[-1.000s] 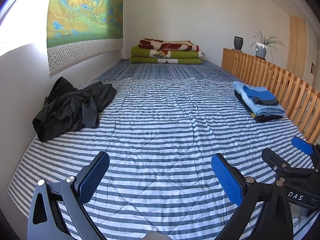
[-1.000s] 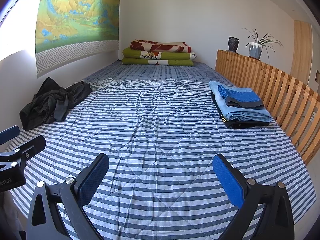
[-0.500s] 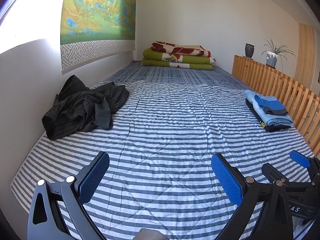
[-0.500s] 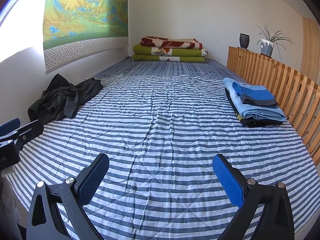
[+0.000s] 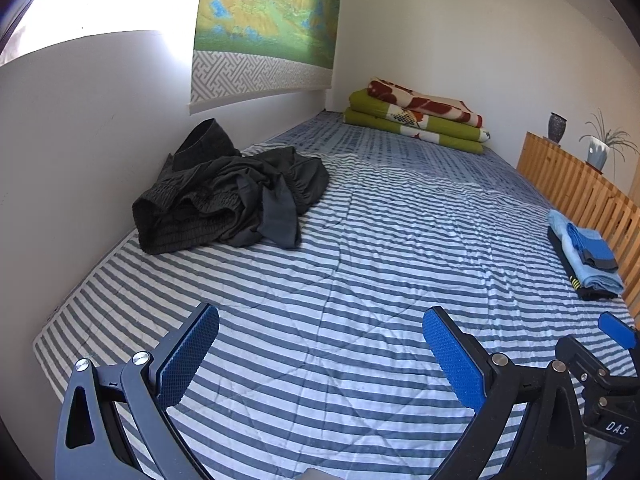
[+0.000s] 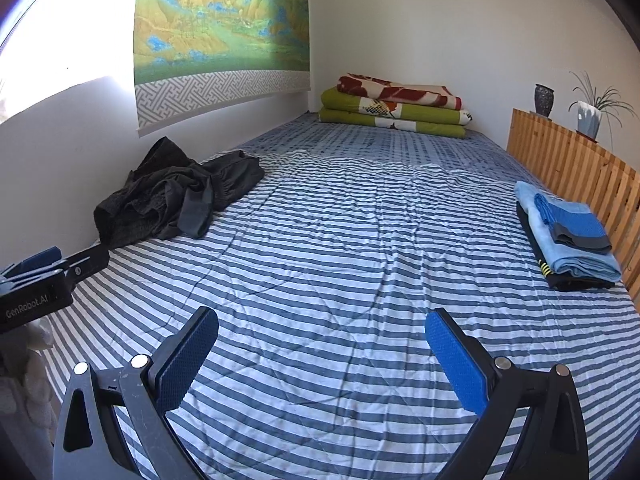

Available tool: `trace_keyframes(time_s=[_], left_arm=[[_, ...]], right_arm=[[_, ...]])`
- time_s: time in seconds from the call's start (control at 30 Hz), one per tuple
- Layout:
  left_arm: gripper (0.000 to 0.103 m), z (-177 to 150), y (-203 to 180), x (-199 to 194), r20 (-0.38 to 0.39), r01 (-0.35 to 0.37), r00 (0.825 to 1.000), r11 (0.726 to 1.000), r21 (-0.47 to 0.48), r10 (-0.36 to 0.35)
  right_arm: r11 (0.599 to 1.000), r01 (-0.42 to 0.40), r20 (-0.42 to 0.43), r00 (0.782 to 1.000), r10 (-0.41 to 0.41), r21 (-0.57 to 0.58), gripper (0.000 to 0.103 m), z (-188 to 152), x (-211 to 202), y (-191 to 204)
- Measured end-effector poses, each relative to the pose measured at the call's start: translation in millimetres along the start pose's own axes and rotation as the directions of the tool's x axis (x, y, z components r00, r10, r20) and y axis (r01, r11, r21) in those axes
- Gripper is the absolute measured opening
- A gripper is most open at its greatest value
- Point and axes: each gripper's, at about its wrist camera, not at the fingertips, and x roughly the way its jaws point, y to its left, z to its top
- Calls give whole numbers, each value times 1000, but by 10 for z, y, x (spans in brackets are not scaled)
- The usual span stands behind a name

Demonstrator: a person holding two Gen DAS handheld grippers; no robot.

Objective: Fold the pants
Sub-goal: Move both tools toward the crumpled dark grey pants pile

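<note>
A crumpled heap of dark grey pants (image 5: 228,196) (image 6: 172,196) lies against the left wall on the striped bed (image 5: 360,264) (image 6: 340,260). My left gripper (image 5: 320,354) is open over the bed's near end, well short of the heap, with nothing between its blue pads (image 5: 188,356). My right gripper (image 6: 322,356) is open too, empty, over the middle of the near end. In the left wrist view the right gripper's body shows at the lower right edge. In the right wrist view the left gripper's body shows at the left edge, just short of the heap.
A stack of folded blue and black clothes (image 5: 584,256) (image 6: 568,236) sits by the wooden slat rail (image 6: 572,168) on the right. Folded green and red blankets (image 6: 396,108) lie at the far end. A vase (image 6: 544,100) and a potted plant (image 6: 592,112) stand on the rail.
Both cameras have swung left and moved forward. The pants heap now looks larger and closer to the centre of the left wrist view. Both grippers have stayed open.
</note>
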Motion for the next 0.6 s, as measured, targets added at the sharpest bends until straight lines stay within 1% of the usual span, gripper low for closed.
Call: trace_keyframes(time_s=[0.1, 0.17, 0.23, 0.37, 0.43, 0.47, 0.53, 0.6], left_arm=[[103, 25, 240, 58, 2, -30, 1000, 999, -25, 30], [103, 40, 412, 100, 17, -67, 998, 997, -43, 68], [103, 45, 592, 185, 12, -102, 995, 993, -58, 103], [103, 38, 1007, 421, -18, -165, 986, 981, -99, 164], [103, 23, 1167, 551, -54, -169, 985, 979, -111, 164], [103, 10, 1247, 598, -58, -176, 984, 977, -118, 170], [103, -31, 1382, 683, -76, -220, 974, 967, -125, 212], [103, -51, 1499, 751, -96, -221, 973, 966, -137, 209]], right_arm=[[999, -33, -13, 999, 34, 22, 101, 159, 161, 153], [998, -55, -26, 998, 55, 23, 101, 277, 303, 283], [997, -74, -37, 997, 75, 14, 101, 382, 442, 435], [995, -94, -47, 995, 93, -36, 99, 572, 751, 793], [993, -106, -53, 993, 103, -59, 97, 651, 935, 976], [991, -112, -59, 992, 108, -69, 96, 681, 1026, 1071], [987, -136, -77, 989, 129, -90, 93, 727, 1226, 1275], [980, -161, -89, 985, 151, -115, 91, 766, 1420, 1486]])
